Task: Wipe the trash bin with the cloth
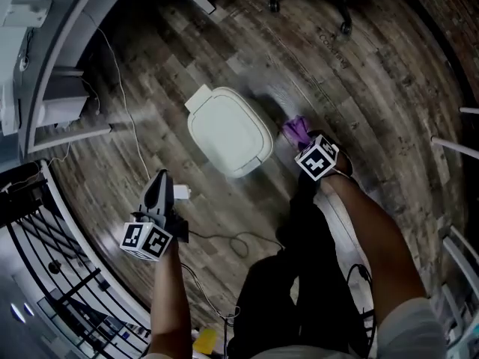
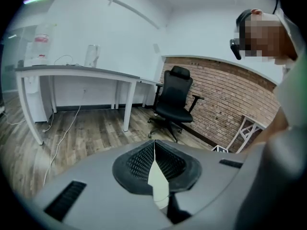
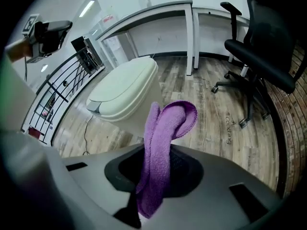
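My right gripper (image 1: 305, 139) is clamped on a folded purple terry cloth (image 3: 165, 128), just beside the white rounded plastic trash bin (image 1: 228, 129). My left gripper (image 2: 154, 164) is closed on nothing.

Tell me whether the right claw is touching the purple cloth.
Touching. The right gripper view shows the right claw shut on the purple cloth. The cloth is pinched between the jaws, and its folded end loops up out of them.

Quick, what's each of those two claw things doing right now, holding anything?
Left gripper: closed, holding nothing.
Right gripper: closed on the purple cloth.
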`<state>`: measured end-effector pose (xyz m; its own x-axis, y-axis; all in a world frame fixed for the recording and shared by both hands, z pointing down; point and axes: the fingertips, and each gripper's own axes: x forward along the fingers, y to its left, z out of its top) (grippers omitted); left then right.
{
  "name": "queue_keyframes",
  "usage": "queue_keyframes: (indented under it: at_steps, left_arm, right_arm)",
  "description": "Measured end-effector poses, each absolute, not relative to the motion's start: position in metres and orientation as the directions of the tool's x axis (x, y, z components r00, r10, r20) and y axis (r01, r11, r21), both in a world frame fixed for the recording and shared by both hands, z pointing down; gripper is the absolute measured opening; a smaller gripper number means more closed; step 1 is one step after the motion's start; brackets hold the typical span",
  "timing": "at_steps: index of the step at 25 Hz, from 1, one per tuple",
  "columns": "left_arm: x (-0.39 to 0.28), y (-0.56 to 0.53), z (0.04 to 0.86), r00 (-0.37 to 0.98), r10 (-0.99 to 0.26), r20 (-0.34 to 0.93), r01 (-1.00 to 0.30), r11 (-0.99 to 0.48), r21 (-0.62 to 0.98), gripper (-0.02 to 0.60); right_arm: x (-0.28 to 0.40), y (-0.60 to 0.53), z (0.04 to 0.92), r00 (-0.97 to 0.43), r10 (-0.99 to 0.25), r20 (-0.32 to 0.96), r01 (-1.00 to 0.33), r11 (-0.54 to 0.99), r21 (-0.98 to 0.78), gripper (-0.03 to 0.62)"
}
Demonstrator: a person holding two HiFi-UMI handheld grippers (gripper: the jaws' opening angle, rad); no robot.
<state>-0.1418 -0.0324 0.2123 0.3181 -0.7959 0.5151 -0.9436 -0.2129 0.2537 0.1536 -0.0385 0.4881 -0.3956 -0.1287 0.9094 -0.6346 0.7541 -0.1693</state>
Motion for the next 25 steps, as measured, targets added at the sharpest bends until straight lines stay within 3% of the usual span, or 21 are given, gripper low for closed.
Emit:
queue_keyframes:
  at_steps: [15, 25]
  left_arm:
    - [-0.154, 0.137, 0.287, 0.242, -0.878, 0.412, -0.941, -0.107, 0.322, 0.006]
    - [-0.077, 0.136, 0.4, 0.196, -0.922, 0.333, -0.927, -0.063, 0.37, 0.006]
  right_arm:
    - [0.121, 0.006, 0.483, -0.307, -0.37, 0.877, -0.643, 0.76, 0.096, 0.08]
    - [0.118, -0.009, 0.53, -0.377, -0.517, 0.769, -0.653, 0.737, 0.175, 0.08]
